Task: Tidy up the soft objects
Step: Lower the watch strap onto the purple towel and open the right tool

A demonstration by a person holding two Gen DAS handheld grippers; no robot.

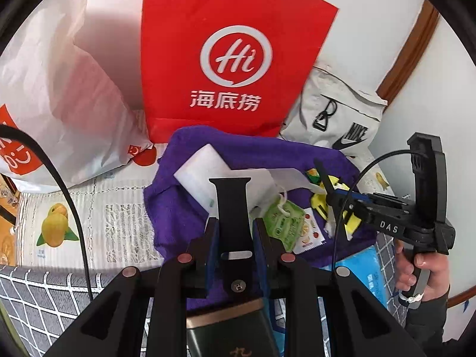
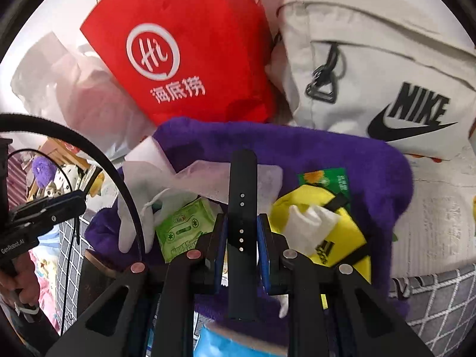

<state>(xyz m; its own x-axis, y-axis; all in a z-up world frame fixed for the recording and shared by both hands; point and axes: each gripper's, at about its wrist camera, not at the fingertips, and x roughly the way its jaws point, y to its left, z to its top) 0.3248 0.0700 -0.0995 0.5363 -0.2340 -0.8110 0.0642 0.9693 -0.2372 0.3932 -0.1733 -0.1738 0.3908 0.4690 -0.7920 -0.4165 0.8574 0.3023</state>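
A purple towel (image 1: 184,208) (image 2: 327,154) lies on the table with small things on it: a white pouch (image 1: 205,172) (image 2: 148,178), a green packet (image 1: 282,223) (image 2: 184,229), a yellow pouch (image 2: 342,232) (image 1: 321,202) with a white tissue (image 2: 312,226). My left gripper (image 1: 233,235) is shut on a black watch strap half (image 1: 230,208) with a buckle end. My right gripper (image 2: 241,232) is shut on the other black strap half (image 2: 242,223) with holes. The right gripper also shows in the left wrist view (image 1: 333,202), over the yellow pouch.
A red paper bag (image 1: 232,53) (image 2: 184,47) and a white plastic bag (image 1: 59,95) stand behind the towel. A grey Nike bag (image 1: 336,119) (image 2: 380,68) lies back right. A blue tissue pack (image 1: 363,270) (image 2: 232,342) and a dark box (image 1: 229,336) sit near me.
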